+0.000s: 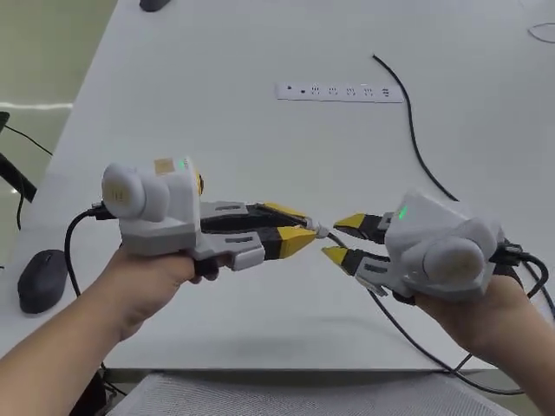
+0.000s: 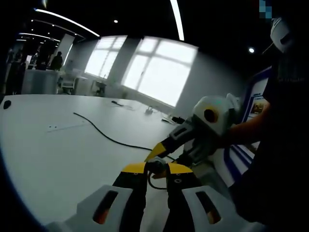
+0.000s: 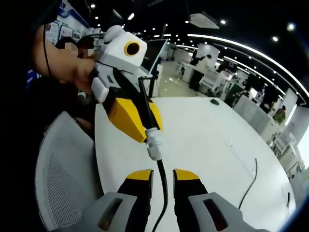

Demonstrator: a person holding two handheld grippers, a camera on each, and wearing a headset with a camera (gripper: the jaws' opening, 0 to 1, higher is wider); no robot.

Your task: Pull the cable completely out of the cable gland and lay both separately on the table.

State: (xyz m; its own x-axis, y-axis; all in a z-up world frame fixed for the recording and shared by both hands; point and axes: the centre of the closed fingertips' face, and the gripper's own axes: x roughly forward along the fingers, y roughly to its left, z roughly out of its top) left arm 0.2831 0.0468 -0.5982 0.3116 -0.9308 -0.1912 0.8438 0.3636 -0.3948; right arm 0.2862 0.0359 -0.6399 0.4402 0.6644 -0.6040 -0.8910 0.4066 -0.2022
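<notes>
White plastic cable gland [image 1: 321, 230] is up in the air, over the near part of the pale grey counter [image 1: 260, 139], right between the two tools. The left hand-held gripper [image 1: 303, 234] has its yellow-tipped jaws pinched tight on one end of it. In the right gripper view you can see the white body poking out past those tips.

The thin black cable [image 3: 163, 191] is threaded in the gland. It comes out of the free end and runs straight down the gap between the jaws of the right hand-held gripper [image 3: 163, 175]. Those jaws are spread, not clamped, one on either side of the cable just short of the gland. In the head view the cable then droops under the right hand and goes off the front edge of the counter.

Other stuff on the counter:
- a white power strip [image 1: 340, 92] further back
- a black cord [image 1: 414, 130] snaking past the strip's right end
- a black computer mouse [image 1: 39, 279] over by the left edge

There's also a white mesh chair back [image 3: 58, 183] down in front of the counter.
</notes>
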